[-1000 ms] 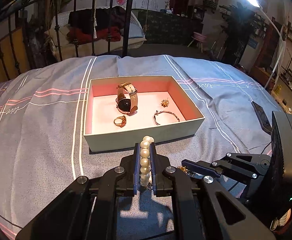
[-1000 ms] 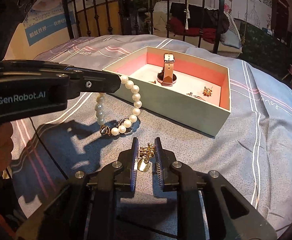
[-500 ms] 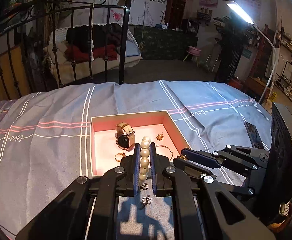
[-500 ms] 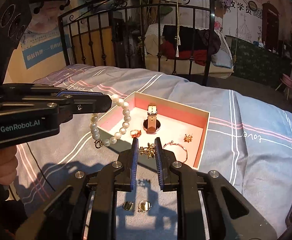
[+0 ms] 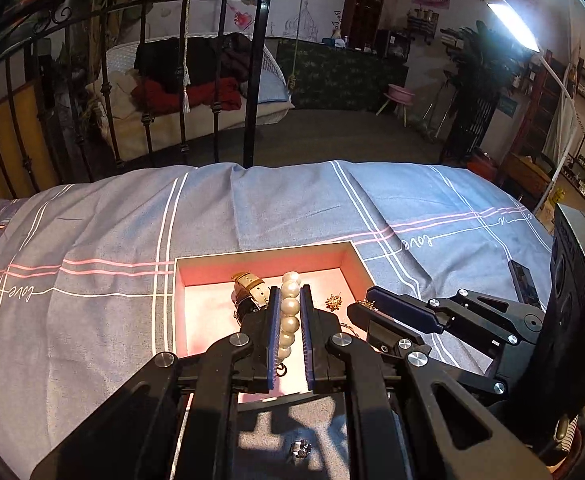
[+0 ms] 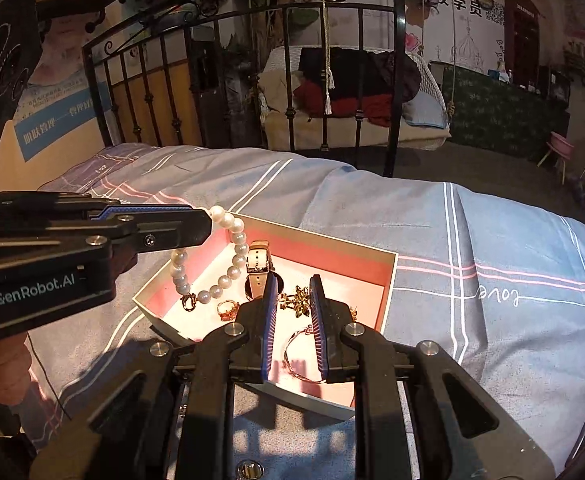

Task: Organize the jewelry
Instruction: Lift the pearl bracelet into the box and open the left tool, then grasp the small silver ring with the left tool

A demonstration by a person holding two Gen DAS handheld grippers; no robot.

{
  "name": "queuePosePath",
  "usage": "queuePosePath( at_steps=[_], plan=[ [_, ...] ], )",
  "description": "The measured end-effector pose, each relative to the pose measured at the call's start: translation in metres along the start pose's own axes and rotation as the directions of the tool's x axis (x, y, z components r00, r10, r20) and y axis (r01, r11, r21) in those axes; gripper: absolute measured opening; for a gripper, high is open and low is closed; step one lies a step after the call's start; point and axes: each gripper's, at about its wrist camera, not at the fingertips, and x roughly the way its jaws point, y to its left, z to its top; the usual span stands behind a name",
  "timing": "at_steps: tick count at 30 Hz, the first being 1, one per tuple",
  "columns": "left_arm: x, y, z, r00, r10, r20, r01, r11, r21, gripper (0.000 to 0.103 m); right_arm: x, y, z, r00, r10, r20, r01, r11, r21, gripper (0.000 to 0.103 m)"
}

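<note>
A shallow box with a pink inside [image 5: 182, 320] [image 6: 388, 280] lies on the bed. My left gripper [image 5: 290, 292] [image 6: 206, 224] is shut on a pearl bracelet [image 5: 290, 312] [image 6: 232, 264], which hangs over the box. My right gripper [image 6: 294, 284] [image 5: 362, 304] is shut on a gold ornament [image 6: 298, 300] held above the box. In the box lie a watch with a tan strap [image 5: 248, 288] [image 6: 258, 266], a gold ring [image 6: 228, 309], a thin bangle [image 6: 296, 344] and a small gold brooch [image 5: 333, 302].
The grey-blue striped bedcover [image 5: 92, 240] spreads all round the box. A small metal piece [image 5: 300, 449] lies on the cover under my left gripper. A dark phone [image 5: 522, 282] lies to the right. A black iron bed rail [image 5: 252, 80] stands behind.
Both grippers have moved forward from in front of the box to above it, carrying the pearl bracelet and the gold ornament. Both stay shut.
</note>
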Motion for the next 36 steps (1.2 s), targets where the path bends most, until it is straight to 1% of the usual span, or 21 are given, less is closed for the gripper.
queuePosePath(
  at_steps=[5,13,21,28,29,30,31,32,33,34,35,36],
  plan=[
    [0.016,0.004,-0.002,0.999,0.006,-0.034,-0.006,1.000,0.000,0.009,0.015,-0.002,-0.002,0.999,0.005,-0.032,-0.005,1.000,0.011,0.017],
    [0.029,0.004,-0.009,0.997,0.001,-0.072,-0.002,1.000,-0.001,0.009,0.028,-0.001,-0.005,0.998,0.006,-0.060,-0.005,1.000,0.012,0.017],
    [0.037,0.009,-0.011,0.996,0.015,-0.088,-0.016,1.000,-0.009,0.009,0.032,0.002,-0.009,0.997,0.009,-0.074,-0.009,1.000,0.002,0.017],
    [0.036,0.015,-0.010,0.996,0.020,-0.087,-0.023,0.999,-0.039,0.010,0.028,0.005,-0.012,0.997,0.010,-0.073,-0.010,1.000,-0.005,0.018],
    [0.035,0.016,-0.010,0.996,0.019,-0.086,-0.023,0.999,-0.046,0.013,0.026,0.005,-0.012,0.997,0.004,-0.072,-0.004,1.000,-0.006,0.024],
    [0.033,0.017,-0.010,0.996,0.016,-0.084,-0.021,0.998,-0.052,0.023,0.023,0.005,-0.012,0.998,-0.008,-0.065,0.007,1.000,-0.006,0.031],
    [0.030,0.017,-0.010,0.997,0.011,-0.078,-0.016,0.998,-0.057,0.031,0.020,0.005,-0.011,0.999,-0.019,-0.050,0.018,1.000,-0.004,0.048],
    [0.027,0.018,-0.010,0.998,0.009,-0.067,-0.013,0.998,-0.061,0.049,0.016,0.005,-0.010,0.999,-0.025,-0.035,0.025,1.000,-0.001,0.058],
    [0.022,0.018,-0.010,0.999,0.011,-0.051,-0.015,0.998,-0.064,0.059,0.011,0.005,-0.010,0.999,-0.037,-0.022,0.037,0.999,0.000,0.060],
    [0.017,0.017,-0.010,0.999,0.013,-0.035,-0.015,0.998,-0.064,0.062,0.006,0.005,-0.010,0.999,-0.052,-0.009,0.052,0.999,-0.001,0.063],
    [0.012,0.016,-0.011,1.000,0.013,-0.024,-0.014,0.998,-0.061,0.067,0.001,0.005,-0.010,0.998,-0.063,0.004,0.063,0.998,-0.001,0.065],
    [0.007,0.015,-0.012,1.000,0.017,-0.016,-0.018,0.998,-0.059,0.071,-0.004,0.004,-0.010,0.997,-0.071,0.015,0.071,0.997,0.002,0.068]
  ],
)
